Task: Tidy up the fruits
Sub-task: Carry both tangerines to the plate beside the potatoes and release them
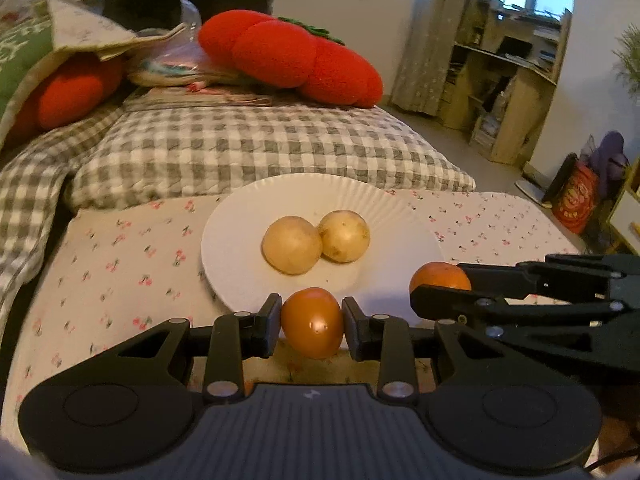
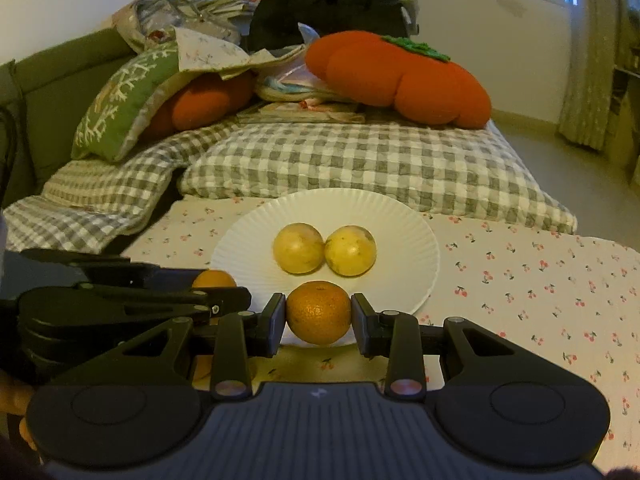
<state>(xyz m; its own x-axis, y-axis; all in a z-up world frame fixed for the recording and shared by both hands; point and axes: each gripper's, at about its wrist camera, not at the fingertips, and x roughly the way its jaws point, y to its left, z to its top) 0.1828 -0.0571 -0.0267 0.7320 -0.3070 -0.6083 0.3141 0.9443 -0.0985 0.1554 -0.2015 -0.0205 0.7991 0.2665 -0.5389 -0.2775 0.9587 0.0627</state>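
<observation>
Bed, white plate (image 1: 240, 256): L gripper (image 1: 312, 322) clamps smooth orange (image 1: 312, 322); R gripper (image 2: 319, 314) clamps dimpled orange (image 2: 319, 314).

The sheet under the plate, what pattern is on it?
White sheet printed with small red cherries; clearest in the right wrist view.

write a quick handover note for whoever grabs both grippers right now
Left hand-held gripper: shut on a smooth orange fruit, at the near rim of the white plate.
Right hand-held gripper: shut on a dimpled orange, also at the near rim.
Done: two yellow fruits sit touching in the plate's middle, on the cherry-print sheet.
Left: set both held fruits down on the plate, probably in front of the yellow pair, then open up.
</observation>
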